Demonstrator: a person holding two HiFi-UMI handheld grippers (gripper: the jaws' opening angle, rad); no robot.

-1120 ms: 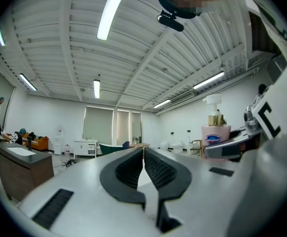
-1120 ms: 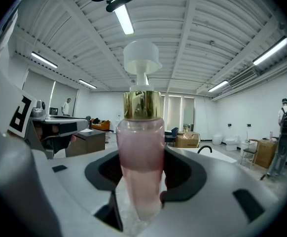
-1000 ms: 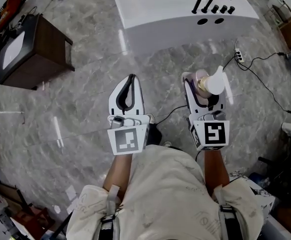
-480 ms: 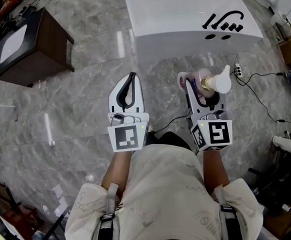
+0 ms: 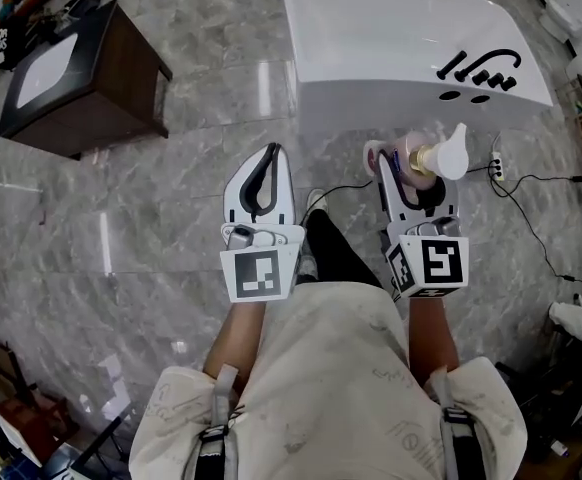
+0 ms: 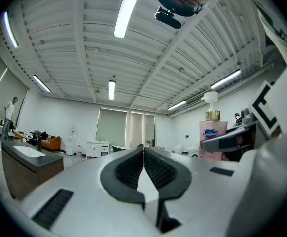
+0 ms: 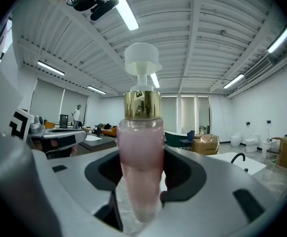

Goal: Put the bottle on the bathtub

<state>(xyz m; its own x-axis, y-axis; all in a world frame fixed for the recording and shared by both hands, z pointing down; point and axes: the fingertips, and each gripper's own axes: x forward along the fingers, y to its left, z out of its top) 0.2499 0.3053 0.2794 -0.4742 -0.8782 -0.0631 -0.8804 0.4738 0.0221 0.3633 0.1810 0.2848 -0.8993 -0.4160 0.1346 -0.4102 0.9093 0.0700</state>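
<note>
Pink, one bottle point(image 7: 139, 152) is clamped by the right gripper point(image 5: 401, 163); the left gripper point(image 6: 143, 149) is closed, empty; one bathtub point(image 5: 391, 38) is seen upper right.

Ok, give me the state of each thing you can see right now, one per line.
right gripper: shut on the bottle.
left gripper: shut, nothing between its jaws.
bottle: upright, held above the floor, not yet on the bathtub.
bathtub: on the floor ahead, black tap on its rim.
</note>
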